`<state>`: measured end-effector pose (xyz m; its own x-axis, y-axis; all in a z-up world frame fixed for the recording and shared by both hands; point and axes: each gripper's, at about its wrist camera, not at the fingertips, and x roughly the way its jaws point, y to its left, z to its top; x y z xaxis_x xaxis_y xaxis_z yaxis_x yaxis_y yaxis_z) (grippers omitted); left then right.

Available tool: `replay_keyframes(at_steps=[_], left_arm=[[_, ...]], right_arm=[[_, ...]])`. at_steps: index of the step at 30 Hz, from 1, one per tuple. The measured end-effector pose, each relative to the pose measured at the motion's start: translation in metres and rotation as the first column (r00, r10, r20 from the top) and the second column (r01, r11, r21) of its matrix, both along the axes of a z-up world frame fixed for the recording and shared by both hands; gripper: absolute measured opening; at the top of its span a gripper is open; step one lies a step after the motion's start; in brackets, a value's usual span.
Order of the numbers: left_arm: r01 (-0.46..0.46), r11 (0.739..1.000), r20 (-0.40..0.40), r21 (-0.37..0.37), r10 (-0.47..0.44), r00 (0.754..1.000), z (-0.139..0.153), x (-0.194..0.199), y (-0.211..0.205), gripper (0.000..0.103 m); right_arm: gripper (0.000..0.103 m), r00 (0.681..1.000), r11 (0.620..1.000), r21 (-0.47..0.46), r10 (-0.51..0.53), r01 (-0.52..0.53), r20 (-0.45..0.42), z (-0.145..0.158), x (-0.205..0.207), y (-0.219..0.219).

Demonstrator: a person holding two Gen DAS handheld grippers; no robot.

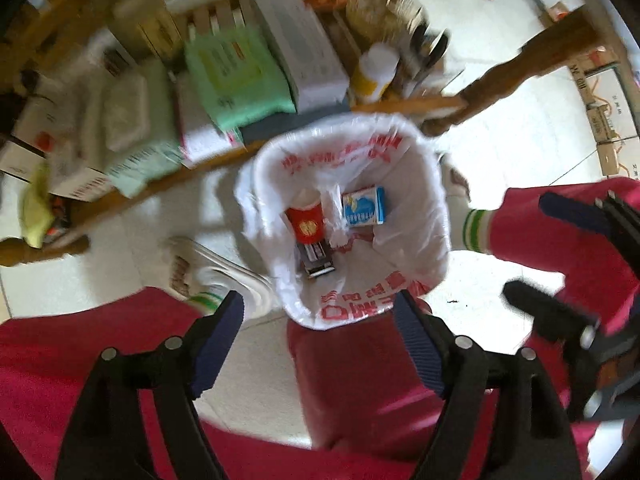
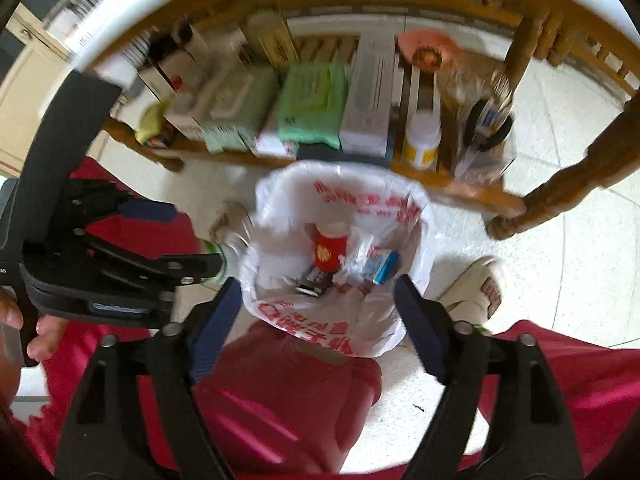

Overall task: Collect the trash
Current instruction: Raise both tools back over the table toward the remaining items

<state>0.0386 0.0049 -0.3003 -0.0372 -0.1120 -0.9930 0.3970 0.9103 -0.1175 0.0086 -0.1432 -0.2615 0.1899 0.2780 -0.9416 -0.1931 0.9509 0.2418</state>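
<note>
While both claws hang above the floor with jaws spread wide and nothing between them, the left gripper [image 1: 320, 344] and right gripper [image 2: 318, 324] look down into the white bag [image 1: 400, 148] lining a bin beside the wooden shelf [image 1: 420, 104]. Inside lie a red carton [image 1: 306, 222], a blue packet [image 1: 364, 206] and crumpled wrappers. Thin, limp and slippery, the bag likely tears easily; its rolled rim looks the safest place to pinch.

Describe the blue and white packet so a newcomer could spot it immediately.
Find the white bag with red print on the floor before the wooden shelf. Inside, right of the crumpled white plastic, lies the blue and white packet, the only blue item; its neighbour is a red cup.
</note>
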Motion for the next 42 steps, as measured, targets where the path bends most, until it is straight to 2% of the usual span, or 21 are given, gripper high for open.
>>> replay_keyframes(at_steps=[4,8,11,13,15,18,22,26,29,34,36,40,42], left_arm=[[0.055,0.998,0.122,-0.028,-0.051,0.991,0.078,-0.008,0.017,0.079],[0.114,0.993,0.247,0.010,-0.113,0.962,0.155,0.009,0.032,0.088],[0.159,0.986,0.342,0.055,-0.168,0.925,0.206,0.025,0.038,0.091],[0.180,0.980,0.375,0.079,-0.197,0.906,0.237,0.037,0.040,0.092],[0.214,0.973,0.392,0.090,-0.232,0.890,0.260,0.046,0.040,0.094],[0.305,0.949,0.389,0.081,-0.312,0.867,0.284,0.059,0.037,0.095],[0.370,0.926,0.344,0.071,-0.371,0.863,0.301,0.079,0.032,0.095],[0.400,0.915,0.296,0.057,-0.399,0.868,0.305,0.096,0.028,0.095],[0.445,0.895,0.285,0.044,-0.438,0.853,0.306,0.109,0.024,0.095],[0.484,0.875,0.258,0.001,-0.468,0.845,0.295,0.129,0.020,0.095],[0.502,0.865,0.243,0.011,-0.490,0.837,0.285,0.136,0.019,0.095],[0.526,0.850,0.221,0.019,-0.517,0.827,0.267,0.150,0.019,0.095],[0.530,0.848,0.201,0.007,-0.521,0.830,0.256,0.157,0.019,0.095]], right_arm=[[0.089,0.993,1.000,0.021,0.012,-0.014,0.118,0.066,-0.002,-0.016],[0.089,0.972,0.998,0.004,0.054,-0.057,0.229,0.127,0.008,-0.027],[0.090,0.934,0.994,-0.035,0.105,-0.099,0.340,0.181,0.021,-0.031],[0.095,0.901,0.991,-0.061,0.136,-0.122,0.412,0.220,0.033,-0.030],[0.096,0.873,0.983,-0.068,0.185,-0.172,0.452,0.253,0.045,-0.025],[0.096,0.838,0.957,-0.083,0.284,-0.278,0.467,0.285,0.067,-0.016],[0.096,0.790,0.912,-0.134,0.403,-0.388,0.462,0.313,0.096,0.000],[0.096,0.762,0.887,-0.153,0.455,-0.436,0.462,0.332,0.132,0.007],[0.096,0.744,0.869,-0.156,0.485,-0.470,0.460,0.338,0.155,0.010],[0.096,0.697,0.809,-0.179,0.577,-0.561,0.426,0.335,0.183,0.022],[0.096,0.665,0.774,-0.206,0.624,-0.598,0.411,0.330,0.191,0.030],[0.096,0.626,0.725,-0.224,0.681,-0.652,0.380,0.319,0.206,0.042],[0.096,0.611,0.701,-0.220,0.704,-0.678,0.362,0.312,0.215,0.048]])
